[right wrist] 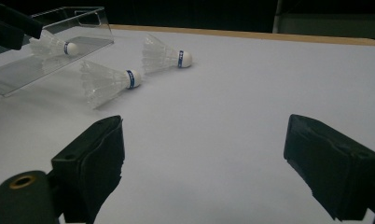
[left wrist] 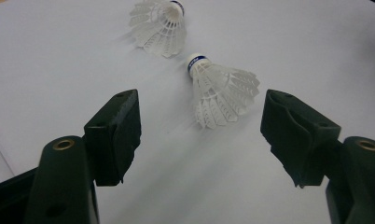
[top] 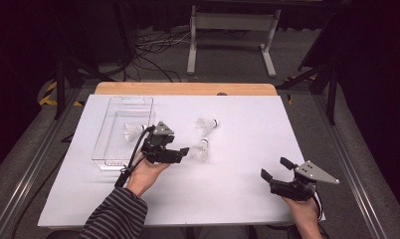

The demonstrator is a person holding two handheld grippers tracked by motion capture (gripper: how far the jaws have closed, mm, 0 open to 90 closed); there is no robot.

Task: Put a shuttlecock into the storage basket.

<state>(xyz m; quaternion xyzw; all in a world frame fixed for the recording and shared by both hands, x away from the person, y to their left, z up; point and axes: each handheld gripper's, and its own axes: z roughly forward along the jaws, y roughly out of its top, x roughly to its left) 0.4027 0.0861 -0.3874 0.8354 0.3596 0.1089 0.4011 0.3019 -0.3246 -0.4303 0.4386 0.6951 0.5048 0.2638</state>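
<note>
White paper covered the counter (top: 238,189). Beside the clear tray (top: 104,149), the nearer shuttlecock (left wrist: 220,93) was framed by the wide-open, empty left claw (left wrist: 202,140); closing on it seemed next.

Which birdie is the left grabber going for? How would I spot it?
Start at the clear tray on the white table's left. Two shuttlecocks lie right of it. It's the nearer shuttlecock, just ahead of the left gripper; the farther shuttlecock lies beyond.
</note>
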